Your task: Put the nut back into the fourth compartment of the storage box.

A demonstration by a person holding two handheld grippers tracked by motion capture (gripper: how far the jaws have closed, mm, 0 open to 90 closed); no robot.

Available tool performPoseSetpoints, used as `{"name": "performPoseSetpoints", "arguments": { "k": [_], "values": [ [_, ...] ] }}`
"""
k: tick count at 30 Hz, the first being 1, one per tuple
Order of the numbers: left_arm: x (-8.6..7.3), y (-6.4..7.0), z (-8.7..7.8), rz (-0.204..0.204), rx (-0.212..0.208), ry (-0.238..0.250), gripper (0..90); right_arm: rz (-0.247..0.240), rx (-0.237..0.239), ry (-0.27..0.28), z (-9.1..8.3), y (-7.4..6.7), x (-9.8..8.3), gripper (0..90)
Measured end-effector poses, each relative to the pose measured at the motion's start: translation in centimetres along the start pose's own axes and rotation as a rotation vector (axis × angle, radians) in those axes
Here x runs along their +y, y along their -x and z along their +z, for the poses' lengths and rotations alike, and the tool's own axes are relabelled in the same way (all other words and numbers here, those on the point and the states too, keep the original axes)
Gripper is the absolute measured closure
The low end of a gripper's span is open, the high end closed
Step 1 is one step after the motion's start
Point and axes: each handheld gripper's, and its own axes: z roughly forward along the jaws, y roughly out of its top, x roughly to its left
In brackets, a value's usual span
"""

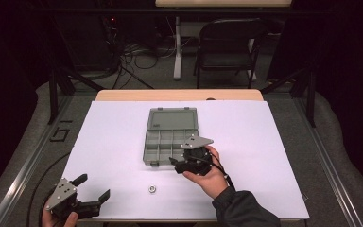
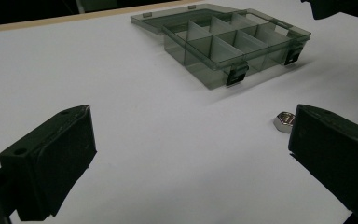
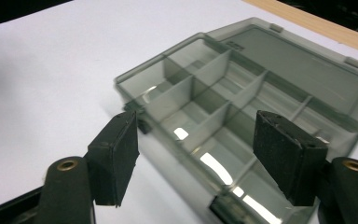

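A hex nut (image 1: 152, 189) lies on the white worktop (image 1: 274, 142), between the two grippers and just in front of the open compartment box (image 1: 170, 142). The left gripper (image 1: 93, 188), jaws spread and empty, has the nut ahead and to its right. The right gripper (image 1: 178, 163), jaws also apart, hovers at the box's front edge, seemingly holding nothing. The nut has no long axis.

The compartment box (image 1: 171, 142) lies open at the centre of the table (image 1: 264, 142), with its lid (image 1: 173, 118) flat behind it. The nut (image 1: 152, 189) lies on the table in front of the box, apart from it, toward the person's side.
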Motion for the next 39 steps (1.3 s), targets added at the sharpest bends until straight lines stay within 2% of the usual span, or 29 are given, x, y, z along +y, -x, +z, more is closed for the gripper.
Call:
{"name": "performPoseSetpoints", "arguments": {
  "k": [8, 12, 19, 21, 28, 32, 39],
  "values": [
    [0.0, 0.1, 0.0, 0.001, -0.003, 0.0, 0.6, -0.016, 0.055, 0.011, 0.2, -2.3, -0.6, 32.3],
    [0.0, 0.1, 0.0, -0.002, -0.003, 0.002, 0.6, -0.01, 0.099, 0.002, 0.6, -2.9, -0.8, 38.9],
    [0.0, 0.1, 0.1, -0.004, -0.005, 0.013, 0.6, -0.02, 0.125, -0.025, 1.8, -4.2, -1.7, 41.8],
    [0.0, 0.1, 0.1, -0.003, -0.005, 0.013, 0.6, -0.023, 0.13, -0.017, 2.1, -4.6, -1.9, 43.7],
    [0.1, 0.1, 0.0, 0.001, -0.01, -0.001, 0.6, -0.022, 0.166, -0.056, 2.9, -5.5, -2.5, 51.0],
    [0.0, 0.1, 0.1, -0.006, -0.005, 0.011, 0.6, -0.025, 0.193, -0.073, 3.4, -6.1, -3.0, 53.9],
    [0.0, 0.1, 0.1, 0.002, -0.011, 0.003, 0.6, -0.024, 0.236, -0.095, 4.0, -7.0, -3.6, 59.5]
  ]
}}
